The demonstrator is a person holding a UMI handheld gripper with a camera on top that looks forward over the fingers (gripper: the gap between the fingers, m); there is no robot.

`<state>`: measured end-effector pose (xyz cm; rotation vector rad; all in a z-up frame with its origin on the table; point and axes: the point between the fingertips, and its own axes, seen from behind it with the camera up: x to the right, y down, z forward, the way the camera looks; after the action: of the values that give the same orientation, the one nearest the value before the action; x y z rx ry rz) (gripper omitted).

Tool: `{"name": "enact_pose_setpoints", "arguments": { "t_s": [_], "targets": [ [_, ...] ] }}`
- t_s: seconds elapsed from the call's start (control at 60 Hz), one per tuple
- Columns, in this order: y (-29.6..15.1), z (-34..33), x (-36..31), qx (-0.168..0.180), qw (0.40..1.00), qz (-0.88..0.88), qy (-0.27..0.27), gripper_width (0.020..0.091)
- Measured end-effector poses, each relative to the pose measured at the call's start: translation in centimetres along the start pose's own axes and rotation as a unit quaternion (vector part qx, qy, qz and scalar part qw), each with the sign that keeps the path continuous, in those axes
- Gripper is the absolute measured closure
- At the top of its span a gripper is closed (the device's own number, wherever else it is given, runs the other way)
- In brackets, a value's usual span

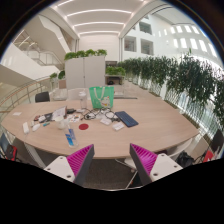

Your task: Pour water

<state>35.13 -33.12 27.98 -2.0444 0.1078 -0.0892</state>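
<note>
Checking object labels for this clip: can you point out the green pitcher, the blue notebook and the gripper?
green pitcher [101,96], gripper view, middle of its body.
blue notebook [127,119], gripper view, centre of its cover.
gripper [111,163], gripper view, midway between its open fingertips, nothing held.

Dark notebook [127,119] on round wooden table [150,128], plant row [185,75] behind, white cabinet [86,70].
</note>
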Motion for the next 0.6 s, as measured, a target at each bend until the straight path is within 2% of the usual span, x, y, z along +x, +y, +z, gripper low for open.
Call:
{"name": "enact_pose_setpoints", "arguments": {
  "t_s": [0.133,0.233,0.25,0.317,0.333,0.4,0.6],
  "targets": [
    [0.5,-2.5,-3.1,0.006,1.000,0.010,0.010,0.0298],
    [0.6,-2.6,-2.9,0.016,1.000,0.019,0.012,0.0303],
    [0.8,-2.7,-4.9,0.020,1.000,0.019,0.012,0.0302],
    [0.2,-3.4,-4.2,0.050,0.999,0.001,0.000,0.0301],
    [0.5,-3.0,-6.6,0.058,0.998,-0.006,0.003,0.0300],
    [1.7,-3.5,-7.6,0.081,0.996,-0.028,-0.001,0.0300],
    [7.4,1.3,-13.2,0.059,0.998,0.002,-0.020,0.0287]
  ]
}}
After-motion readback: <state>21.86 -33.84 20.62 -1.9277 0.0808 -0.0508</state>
